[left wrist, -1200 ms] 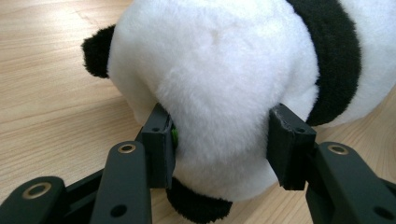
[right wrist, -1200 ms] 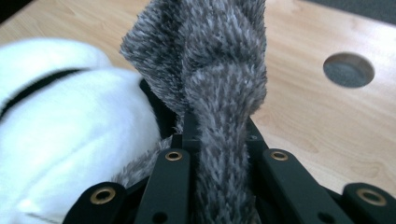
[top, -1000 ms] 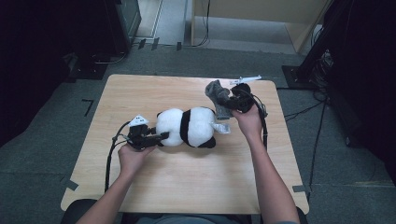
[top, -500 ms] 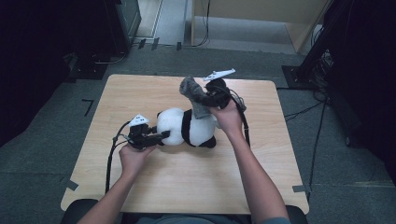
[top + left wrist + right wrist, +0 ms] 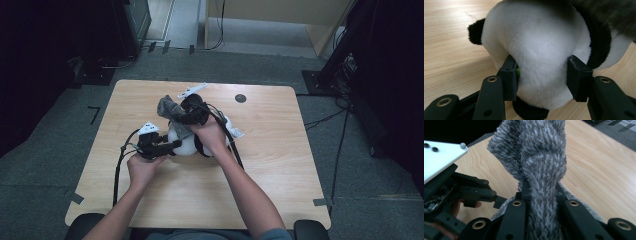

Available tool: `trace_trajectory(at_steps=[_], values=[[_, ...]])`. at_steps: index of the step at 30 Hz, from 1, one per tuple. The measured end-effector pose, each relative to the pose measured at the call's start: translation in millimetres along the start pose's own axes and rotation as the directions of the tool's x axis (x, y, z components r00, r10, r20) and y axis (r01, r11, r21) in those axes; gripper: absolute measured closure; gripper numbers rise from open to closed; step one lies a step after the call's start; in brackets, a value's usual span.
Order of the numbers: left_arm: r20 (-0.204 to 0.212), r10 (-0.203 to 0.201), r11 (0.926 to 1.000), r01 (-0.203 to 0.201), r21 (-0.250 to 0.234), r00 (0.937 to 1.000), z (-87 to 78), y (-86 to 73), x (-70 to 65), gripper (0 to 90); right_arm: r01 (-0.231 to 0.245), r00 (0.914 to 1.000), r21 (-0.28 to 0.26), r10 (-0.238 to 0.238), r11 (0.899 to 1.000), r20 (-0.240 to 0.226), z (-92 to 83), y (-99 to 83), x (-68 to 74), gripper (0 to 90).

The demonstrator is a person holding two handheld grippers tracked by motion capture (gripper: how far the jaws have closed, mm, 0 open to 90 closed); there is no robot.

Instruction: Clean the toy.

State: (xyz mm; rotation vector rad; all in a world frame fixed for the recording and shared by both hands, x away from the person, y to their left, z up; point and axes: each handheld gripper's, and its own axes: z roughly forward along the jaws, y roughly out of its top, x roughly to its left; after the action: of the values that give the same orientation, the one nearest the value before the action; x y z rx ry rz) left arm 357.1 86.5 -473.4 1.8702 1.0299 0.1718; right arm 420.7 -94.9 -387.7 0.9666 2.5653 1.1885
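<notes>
Your left gripper [image 5: 172, 145] pinches the panda [image 5: 539, 52] by its white end, pinning it mid-table [image 5: 280, 165], so the hold looks done. Your right gripper [image 5: 186, 119] clamps the grey furry cloth [image 5: 541, 160] above the panda, not yet laid on it; the plush is soft and dented.

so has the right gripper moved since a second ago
Yes. In the high view the right gripper, shut on the grey furry cloth, has moved left from near the table's far right corner to above the panda plush held by the left gripper.
</notes>
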Motion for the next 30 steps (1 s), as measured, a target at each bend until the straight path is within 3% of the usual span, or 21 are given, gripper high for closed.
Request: trace_trajectory(at_steps=[4, 8, 14, 19, 22, 30], values=[[-0.004, -0.014, 0.9999, 0.014, 0.010, 0.9999, 0.9, -1.0, 1.5, 50.1, 0.016, 0.9999, 0.036, -0.016, 0.999, -0.005, 16.5, -6.1, 8.4, 79.5], [-0.004, -0.015, 0.9997, 0.015, 0.019, 0.9999, 1.6, -1.9, 2.0, 50.5, 0.016, 0.9999, 0.045, -0.016, 0.999, -0.002, 14.7, -11.1, 5.8, 79.5], [-0.002, -0.023, 0.9995, 0.023, 0.021, 0.9997, 2.1, -2.2, 3.7, 50.9, -0.005, 1.0000, 0.039, 0.005, 0.999, 0.001, 0.3, -22.9, -9.2, 79.6], [0.002, -0.021, 0.9995, 0.021, 0.022, 0.9998, 2.2, -1.9, 4.5, 51.3, -0.023, 0.9982, 0.039, 0.021, 0.999, 0.056, -17.6, -34.5, -24.5, 79.6], [0.001, -0.014, 0.9998, 0.014, 0.017, 0.9999, 2.5, -2.0, 3.1, 51.8, -0.065, 0.9961, 0.022, 0.064, 0.998, 0.061, -27.2, -43.8, -36.1, 79.6], [0.008, -0.020, 0.9997, 0.020, 0.015, 0.9998, 2.0, -2.2, 3.8, 51.8, -0.094, 0.9898, -0.002, 0.093, 0.996, 0.108, -47.4, -51.0, -55.2, 79.7]])
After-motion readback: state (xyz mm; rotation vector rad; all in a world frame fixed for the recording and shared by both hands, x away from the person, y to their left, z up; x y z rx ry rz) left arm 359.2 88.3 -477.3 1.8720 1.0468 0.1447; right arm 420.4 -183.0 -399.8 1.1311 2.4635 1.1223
